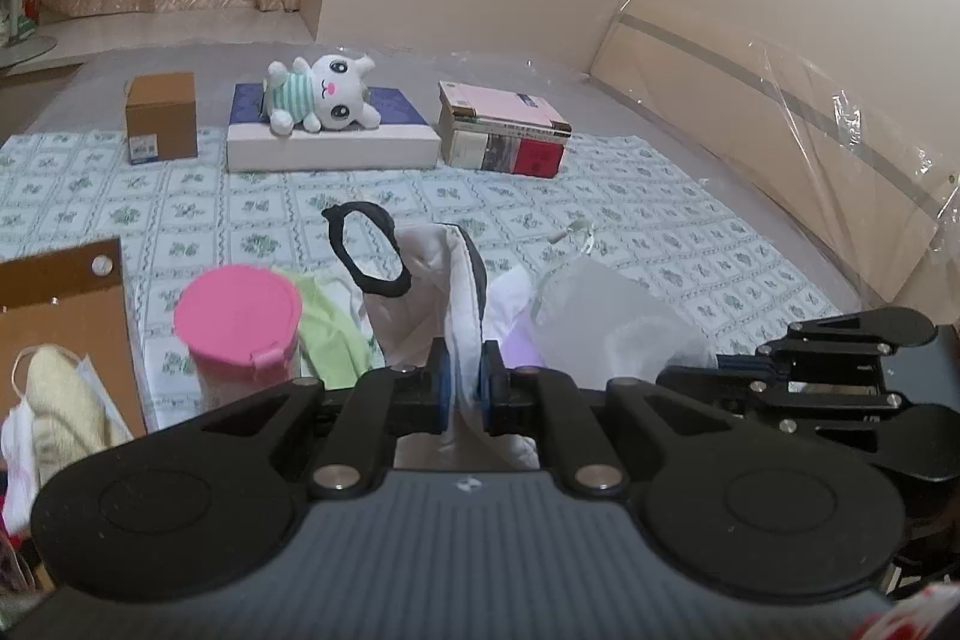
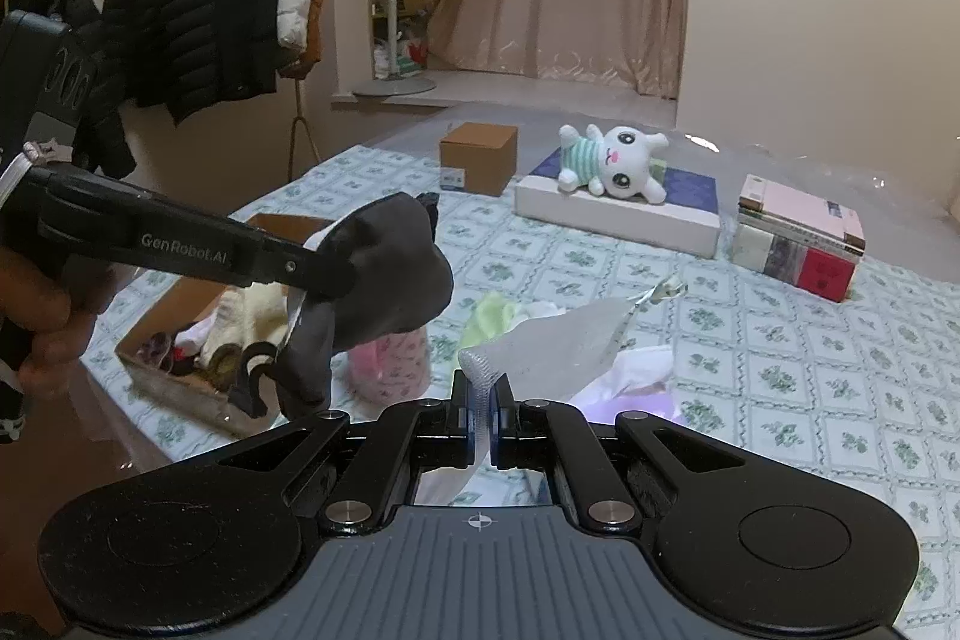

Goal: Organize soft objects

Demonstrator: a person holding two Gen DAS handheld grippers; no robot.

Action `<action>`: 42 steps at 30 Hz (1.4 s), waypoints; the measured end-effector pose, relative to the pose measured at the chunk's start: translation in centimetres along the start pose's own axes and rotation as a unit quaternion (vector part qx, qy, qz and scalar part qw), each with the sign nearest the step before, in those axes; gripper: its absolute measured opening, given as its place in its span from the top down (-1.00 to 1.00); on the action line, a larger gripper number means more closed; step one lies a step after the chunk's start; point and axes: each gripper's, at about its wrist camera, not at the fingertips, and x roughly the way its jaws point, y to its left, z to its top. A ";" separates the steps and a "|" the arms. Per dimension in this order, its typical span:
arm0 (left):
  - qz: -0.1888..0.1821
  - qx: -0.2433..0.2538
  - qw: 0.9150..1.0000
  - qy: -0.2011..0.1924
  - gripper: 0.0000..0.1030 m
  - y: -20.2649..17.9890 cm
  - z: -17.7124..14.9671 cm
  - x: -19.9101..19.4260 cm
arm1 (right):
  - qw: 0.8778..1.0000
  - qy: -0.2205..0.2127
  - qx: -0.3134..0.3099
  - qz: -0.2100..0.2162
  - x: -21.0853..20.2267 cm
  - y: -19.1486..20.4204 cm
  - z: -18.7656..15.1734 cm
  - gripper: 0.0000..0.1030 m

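Left gripper [image 1: 465, 379] clamped on grey-white cloth item [image 1: 420, 280], long axis rising toward 12 o'clock, black loop [image 1: 366, 250] at top; right gripper [image 2: 478, 409] clamped on translucent mesh bag [image 2: 558, 340], stretching toward 1 o'clock above the bed [image 2: 780, 340]; cardboard box [image 2: 180, 376] at 9 o'clock holds mixed soft items; pink-lidded tub [image 1: 240, 322] beside it.

Mesh bag [image 2: 564, 340]: sheer white net, fine weave. Mask [image 1: 444, 292]: soft matt cloth, grey trim. Pink cup [image 1: 237, 322]: smooth plastic. Box [image 1: 162, 115] at 11 o'clock: matt cardboard. Plush [image 1: 324, 94]: fuzzy. Headboard wrap [image 1: 840, 118]: glossy film.
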 end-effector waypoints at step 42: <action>0.172 -0.071 0.982 -0.036 0.84 13.0 -6.2 -12.2 | 0.974 0.018 -0.145 0.175 7.5 15.5 2.6 0.92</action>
